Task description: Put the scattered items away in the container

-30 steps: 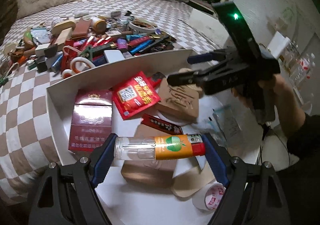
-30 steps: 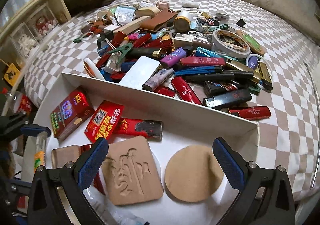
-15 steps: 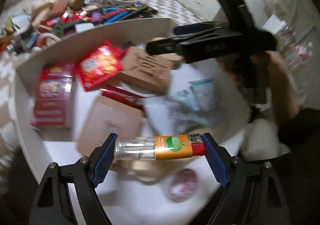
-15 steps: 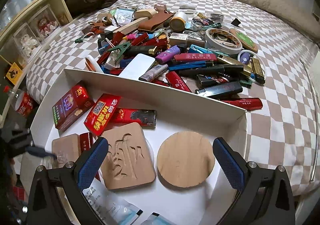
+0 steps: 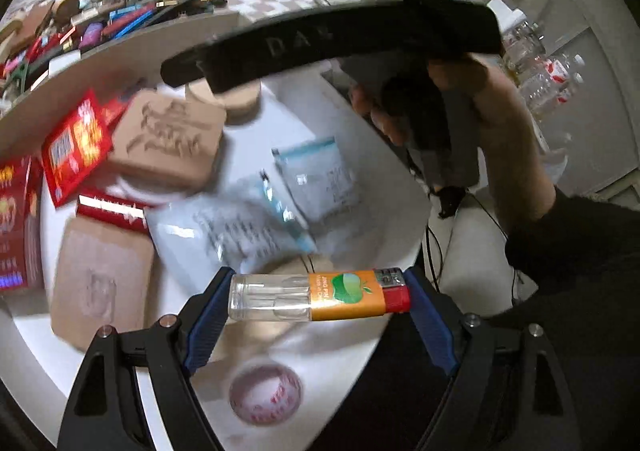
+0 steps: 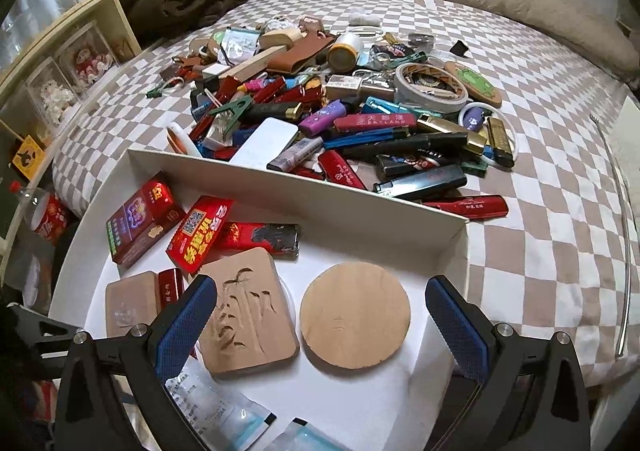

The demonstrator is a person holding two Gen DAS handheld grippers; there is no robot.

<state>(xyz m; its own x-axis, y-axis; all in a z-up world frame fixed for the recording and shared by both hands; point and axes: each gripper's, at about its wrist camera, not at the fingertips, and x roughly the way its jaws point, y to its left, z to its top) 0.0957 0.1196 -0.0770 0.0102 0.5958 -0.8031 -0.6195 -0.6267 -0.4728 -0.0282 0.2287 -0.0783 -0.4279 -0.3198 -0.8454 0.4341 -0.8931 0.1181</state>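
My left gripper (image 5: pixel 316 305) is shut on a clear lighter with an orange label and red cap (image 5: pixel 320 297), held crosswise above the near side of the white box (image 5: pixel 384 187). My right gripper (image 6: pixel 320 315) is open and empty above the box's floor (image 6: pixel 400 379), over a round wooden coaster (image 6: pixel 355 321) and a carved square wooden block (image 6: pixel 246 309). It crosses the left wrist view as a dark bar (image 5: pixel 332 45). Scattered items (image 6: pixel 340 111) lie in a heap on the checkered bed behind the box's far wall (image 6: pixel 296 191).
The box holds red packets (image 6: pixel 200 233), a red carton (image 6: pixel 140 223), a tape roll (image 5: pixel 266 393) and plastic sachets (image 5: pixel 256 223). A shelf unit (image 6: pixel 60 63) stands left of the bed. Bottles (image 5: pixel 540 67) stand to the right.
My left gripper has swung right and nearer over the box with the lighter still in it. The right gripper has drawn back slightly and stays open.
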